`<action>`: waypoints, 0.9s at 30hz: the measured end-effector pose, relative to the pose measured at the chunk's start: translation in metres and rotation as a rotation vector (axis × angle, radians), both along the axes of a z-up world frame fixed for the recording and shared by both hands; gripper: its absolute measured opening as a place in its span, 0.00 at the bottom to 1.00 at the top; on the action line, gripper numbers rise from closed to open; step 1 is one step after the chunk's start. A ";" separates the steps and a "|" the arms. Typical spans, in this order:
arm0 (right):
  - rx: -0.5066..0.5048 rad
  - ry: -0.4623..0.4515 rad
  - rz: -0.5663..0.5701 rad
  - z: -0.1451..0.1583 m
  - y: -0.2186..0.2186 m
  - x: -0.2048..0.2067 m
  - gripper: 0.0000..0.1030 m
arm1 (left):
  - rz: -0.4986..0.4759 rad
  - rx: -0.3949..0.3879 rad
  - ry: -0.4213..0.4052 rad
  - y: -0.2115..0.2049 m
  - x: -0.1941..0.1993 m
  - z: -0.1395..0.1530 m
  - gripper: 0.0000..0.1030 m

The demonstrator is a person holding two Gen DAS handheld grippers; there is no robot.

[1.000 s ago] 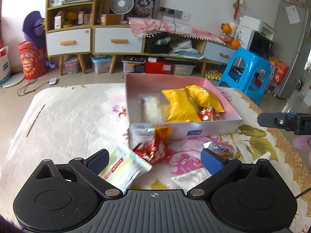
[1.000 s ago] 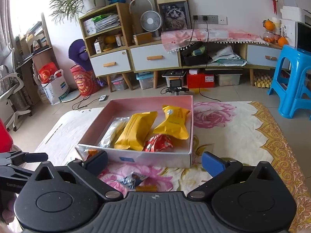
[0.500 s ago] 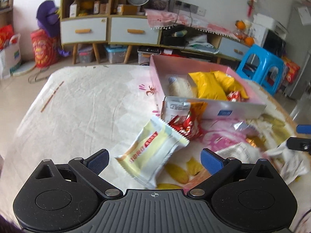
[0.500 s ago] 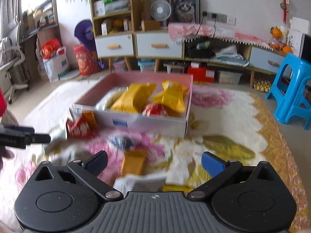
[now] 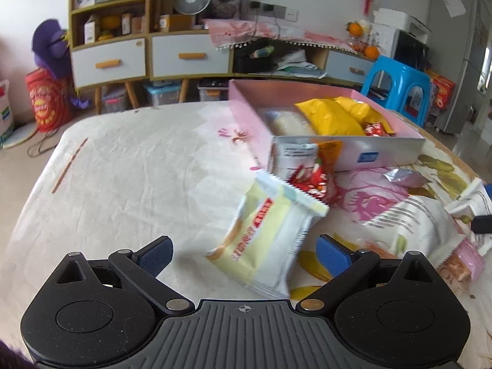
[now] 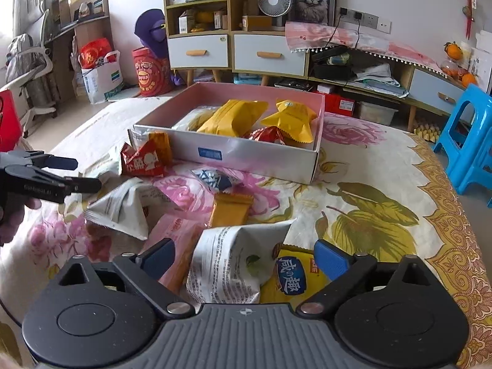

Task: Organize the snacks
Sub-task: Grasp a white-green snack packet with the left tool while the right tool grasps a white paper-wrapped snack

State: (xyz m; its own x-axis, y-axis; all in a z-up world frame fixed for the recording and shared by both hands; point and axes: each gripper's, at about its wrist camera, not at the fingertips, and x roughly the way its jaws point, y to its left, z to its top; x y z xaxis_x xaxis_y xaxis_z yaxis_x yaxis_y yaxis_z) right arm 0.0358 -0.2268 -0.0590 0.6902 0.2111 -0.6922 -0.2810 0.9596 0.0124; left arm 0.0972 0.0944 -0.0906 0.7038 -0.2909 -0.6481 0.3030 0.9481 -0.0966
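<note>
Left gripper: jaws spread wide, nothing held; a pale yellow-and-white snack packet lies on the cloth between its fingers, touching neither pad as far as can be seen.
Right gripper: jaws spread wide, nothing held; a white printed packet lies between the fingers, partly over a yellow packet with a blue label.

Bearing surface: table under a floral cloth, pink roses and green leaves, gold patterned border along the right edge.

Container: pink box, open-topped, far half of the cloth. Contents: two yellow bags, a red foil packet against the near wall, a pale clear-wrapped packet at the left end.

Loose items outside the box, near its front wall:
- white packet, lying flat, left of centre;
- pink packet, partly behind the right gripper's left finger;
- orange packet, just in front of the blue one;
- red triangular packet, at the box's left corner, beside an orange wrapper;
- small blue-and-white packet, close to the box front.

The left gripper also shows at the left edge of the right wrist view, above the cloth.
</note>
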 end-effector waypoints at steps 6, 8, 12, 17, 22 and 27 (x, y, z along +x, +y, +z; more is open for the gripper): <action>-0.029 -0.020 0.023 -0.004 0.002 -0.001 0.65 | -0.009 -0.035 -0.003 0.004 0.003 -0.002 0.94; -0.042 -0.028 0.038 -0.005 0.004 -0.002 0.60 | -0.019 -0.023 -0.009 0.001 0.003 -0.001 0.91; -0.049 -0.041 0.054 -0.005 0.007 -0.003 0.53 | -0.040 0.007 -0.020 -0.004 0.003 -0.001 0.81; -0.028 -0.039 0.057 -0.003 0.006 -0.001 0.46 | -0.051 0.044 -0.026 -0.010 0.002 0.002 0.55; -0.024 -0.032 0.055 -0.003 0.006 0.000 0.43 | -0.048 0.052 -0.021 -0.012 0.002 0.004 0.44; -0.005 -0.022 0.049 -0.001 0.005 0.001 0.42 | -0.027 0.036 -0.006 -0.011 0.002 0.006 0.43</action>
